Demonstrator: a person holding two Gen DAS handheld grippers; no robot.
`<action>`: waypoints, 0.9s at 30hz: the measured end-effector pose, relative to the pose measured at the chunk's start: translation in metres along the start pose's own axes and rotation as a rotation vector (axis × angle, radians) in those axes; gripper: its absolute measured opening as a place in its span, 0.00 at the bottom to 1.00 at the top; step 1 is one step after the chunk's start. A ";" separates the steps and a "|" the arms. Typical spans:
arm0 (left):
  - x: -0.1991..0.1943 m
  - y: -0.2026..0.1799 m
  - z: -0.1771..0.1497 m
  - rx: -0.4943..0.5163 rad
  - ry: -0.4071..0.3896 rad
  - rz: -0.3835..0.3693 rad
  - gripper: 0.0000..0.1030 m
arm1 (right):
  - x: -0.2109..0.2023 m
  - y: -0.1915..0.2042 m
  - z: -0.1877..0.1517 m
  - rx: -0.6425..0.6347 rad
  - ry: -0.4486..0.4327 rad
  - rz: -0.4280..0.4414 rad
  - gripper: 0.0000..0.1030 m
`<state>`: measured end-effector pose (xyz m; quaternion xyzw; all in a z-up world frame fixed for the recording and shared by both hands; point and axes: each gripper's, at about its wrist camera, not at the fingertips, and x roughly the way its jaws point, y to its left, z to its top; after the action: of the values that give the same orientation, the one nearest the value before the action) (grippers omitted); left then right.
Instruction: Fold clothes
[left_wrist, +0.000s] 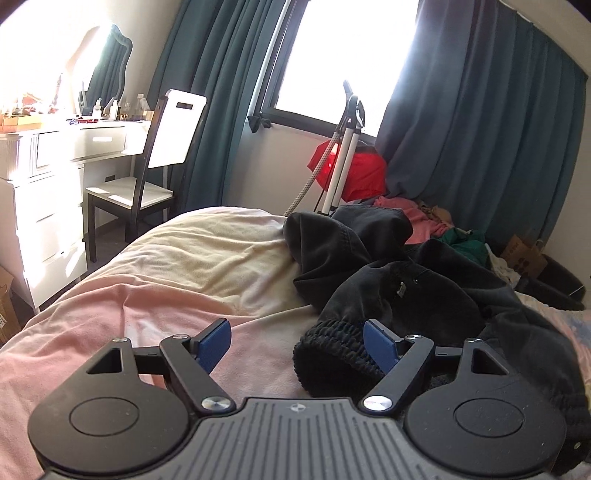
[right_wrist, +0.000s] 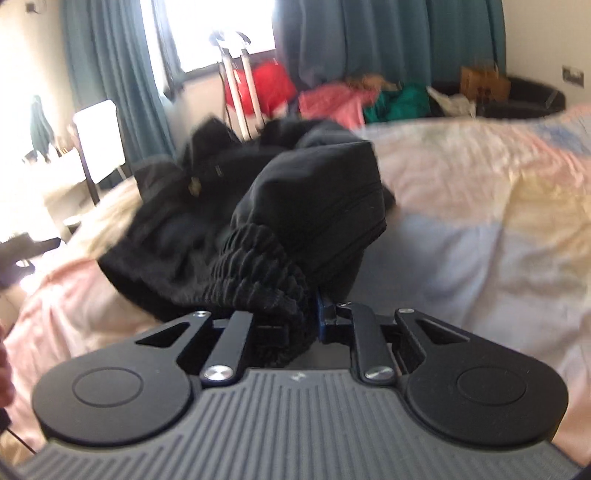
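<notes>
A crumpled black garment (left_wrist: 399, 280) with a ribbed elastic band (left_wrist: 332, 354) lies on the bed (left_wrist: 177, 266), which has a pink and cream cover. My left gripper (left_wrist: 297, 345) is open, low over the cover, its right blue pad (left_wrist: 380, 345) touching the ribbed band. In the right wrist view, my right gripper (right_wrist: 295, 314) is shut on the ribbed band (right_wrist: 266, 266) of the black garment (right_wrist: 314, 184) and holds that part bunched above the bed (right_wrist: 461, 221). The view is blurred.
A white dresser (left_wrist: 48, 177) with a mirror and a chair (left_wrist: 147, 166) stand at the left beyond the bed. Teal curtains (left_wrist: 480, 129), a window, a red item (left_wrist: 354, 170) on a stand, and a pile of pink and green clothes (left_wrist: 436, 221) lie behind.
</notes>
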<state>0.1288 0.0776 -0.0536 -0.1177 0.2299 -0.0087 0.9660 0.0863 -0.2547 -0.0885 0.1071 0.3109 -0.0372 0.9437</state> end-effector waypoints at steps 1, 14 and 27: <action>-0.001 -0.001 -0.001 -0.004 0.004 -0.004 0.79 | 0.006 -0.004 -0.002 0.021 0.039 -0.008 0.17; 0.022 0.011 -0.017 -0.167 0.066 -0.063 0.85 | -0.010 -0.065 -0.011 0.477 0.082 0.192 0.37; 0.122 0.032 -0.017 -0.179 0.167 -0.219 0.87 | 0.007 -0.091 -0.010 0.652 0.039 0.220 0.86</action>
<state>0.2292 0.0961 -0.1298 -0.2267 0.2950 -0.1032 0.9224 0.0742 -0.3409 -0.1169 0.4368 0.2873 -0.0305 0.8519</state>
